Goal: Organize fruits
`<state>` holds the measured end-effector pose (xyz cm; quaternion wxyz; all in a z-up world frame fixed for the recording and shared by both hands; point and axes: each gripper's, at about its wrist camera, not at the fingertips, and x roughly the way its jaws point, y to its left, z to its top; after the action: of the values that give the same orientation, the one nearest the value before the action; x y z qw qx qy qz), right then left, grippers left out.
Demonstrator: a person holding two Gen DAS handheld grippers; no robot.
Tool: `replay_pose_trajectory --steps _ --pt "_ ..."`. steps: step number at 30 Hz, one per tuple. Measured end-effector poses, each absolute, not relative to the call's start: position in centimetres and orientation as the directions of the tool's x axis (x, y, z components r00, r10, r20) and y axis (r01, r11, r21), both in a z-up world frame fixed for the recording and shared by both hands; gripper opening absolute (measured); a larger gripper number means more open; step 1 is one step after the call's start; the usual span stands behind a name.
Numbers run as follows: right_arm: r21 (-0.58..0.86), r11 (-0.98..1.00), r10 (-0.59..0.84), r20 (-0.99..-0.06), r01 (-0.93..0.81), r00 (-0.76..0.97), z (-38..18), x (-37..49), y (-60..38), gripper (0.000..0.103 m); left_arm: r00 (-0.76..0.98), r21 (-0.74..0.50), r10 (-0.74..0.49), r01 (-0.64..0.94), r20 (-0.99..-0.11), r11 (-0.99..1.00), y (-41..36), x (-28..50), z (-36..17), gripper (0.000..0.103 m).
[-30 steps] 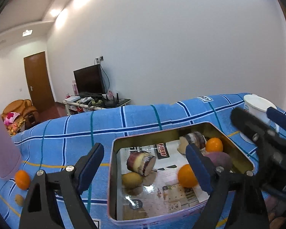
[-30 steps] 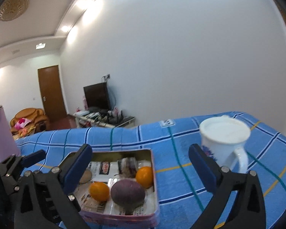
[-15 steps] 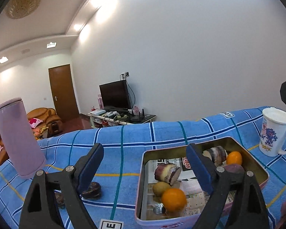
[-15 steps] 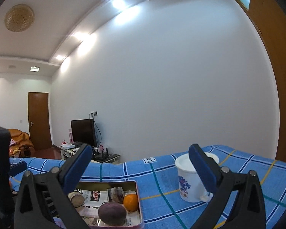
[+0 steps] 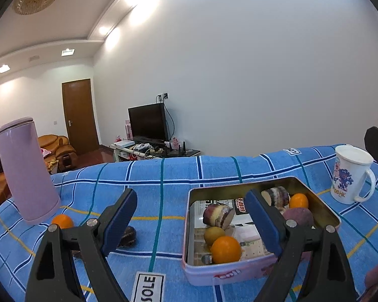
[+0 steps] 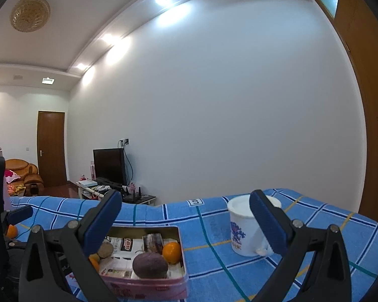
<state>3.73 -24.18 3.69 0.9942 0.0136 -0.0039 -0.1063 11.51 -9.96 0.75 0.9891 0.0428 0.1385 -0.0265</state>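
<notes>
Hovering wide open and empty, the left gripper (image 5: 190, 220) and right gripper (image 6: 185, 220) hold nothing. Loose orange (image 5: 61, 221) lies at nine o'clock of the tin (image 5: 239, 271); I judge a low, centred approach best.

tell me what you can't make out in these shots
- Dark item beside the orange outside the tin: left wrist view, left finger covers most of it.
- Tin contents: left view, right finger hides the middle.
- Mug handle: right wrist view, behind right finger.
</notes>
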Motion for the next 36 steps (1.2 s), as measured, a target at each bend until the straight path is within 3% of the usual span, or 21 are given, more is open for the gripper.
replay_pose_trajectory --steps 14,27,36 --pt "0.077 0.972 -0.223 -0.023 0.224 0.975 3.8 0.5 -24.7 0.103 0.959 0.069 -0.059 0.082 -0.278 0.994 -8.8 8.9 0.8 0.089" --pt "0.149 0.963 -0.193 -0.197 0.224 0.961 2.8 1.3 -23.4 0.103 0.959 0.190 -0.072 0.128 -0.275 0.973 -6.1 7.5 0.5 0.089" --pt "0.151 0.976 -0.121 -0.232 0.159 0.965 2.2 3.2 -18.8 0.103 0.960 0.157 -0.036 0.082 -0.277 0.984 -1.6 8.3 0.6 0.089"
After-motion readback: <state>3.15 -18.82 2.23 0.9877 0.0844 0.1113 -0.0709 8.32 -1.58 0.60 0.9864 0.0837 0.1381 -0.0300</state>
